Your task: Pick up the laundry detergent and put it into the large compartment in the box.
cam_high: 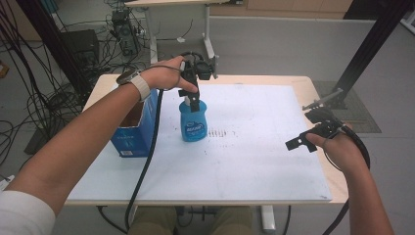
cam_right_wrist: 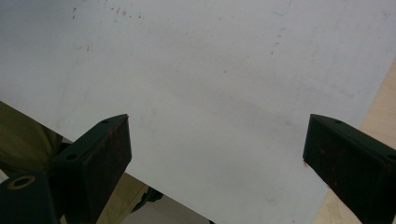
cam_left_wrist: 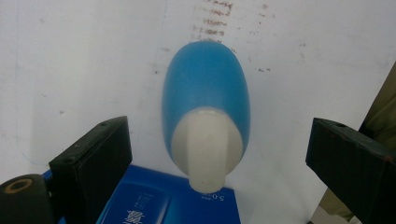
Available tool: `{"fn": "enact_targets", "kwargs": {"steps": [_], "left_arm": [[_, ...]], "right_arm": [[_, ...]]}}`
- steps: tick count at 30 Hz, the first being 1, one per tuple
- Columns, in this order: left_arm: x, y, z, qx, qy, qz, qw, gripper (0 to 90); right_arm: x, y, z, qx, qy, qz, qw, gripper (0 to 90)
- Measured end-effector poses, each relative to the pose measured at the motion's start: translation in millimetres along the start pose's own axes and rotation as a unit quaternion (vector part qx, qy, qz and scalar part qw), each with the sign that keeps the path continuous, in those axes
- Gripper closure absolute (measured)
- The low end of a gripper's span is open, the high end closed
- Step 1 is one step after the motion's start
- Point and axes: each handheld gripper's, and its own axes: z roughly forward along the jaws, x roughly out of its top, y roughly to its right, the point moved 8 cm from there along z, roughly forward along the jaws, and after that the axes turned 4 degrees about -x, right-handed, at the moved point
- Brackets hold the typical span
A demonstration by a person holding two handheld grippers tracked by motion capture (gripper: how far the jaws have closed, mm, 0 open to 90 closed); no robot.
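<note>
The blue bottle stands upright on the white board, toward its far left corner, just right of the open blue carton. The left gripper hangs directly above the bottle's white cap, pointing straight down along the bottle's long axis. In the left gripper view its jaws stand wide apart with the cap centred between them, holding nothing and touching neither side (the gap on each flank looks about equal). A short drop would likely bring the pads level with the neck for closing. The right gripper rests well apart near the board's right edge, jaws spread wide and empty.
</note>
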Motion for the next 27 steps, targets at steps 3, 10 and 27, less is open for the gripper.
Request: {"fn": "enact_targets", "kwargs": {"steps": [3,10,27], "left_arm": [[-0.4,-0.7,0.3,-0.001,-0.001,0.0,1.0,7.3],[-2.2,-2.0,-0.2,-0.005,0.002,0.0,1.0,8.0],[-5.4,-4.1,-0.8,-0.011,0.013,-0.009,0.9998,8.2]], "right_arm": [[-0.2,0.2,0.1,-0.001,0.0,0.0,1.0,7.7],[1.2,0.0,-0.3,-0.001,0.001,-0.001,1.0,7.7],[0.2,1.4,0.3,0.0,0.002,0.001,1.0,7.7]]}}
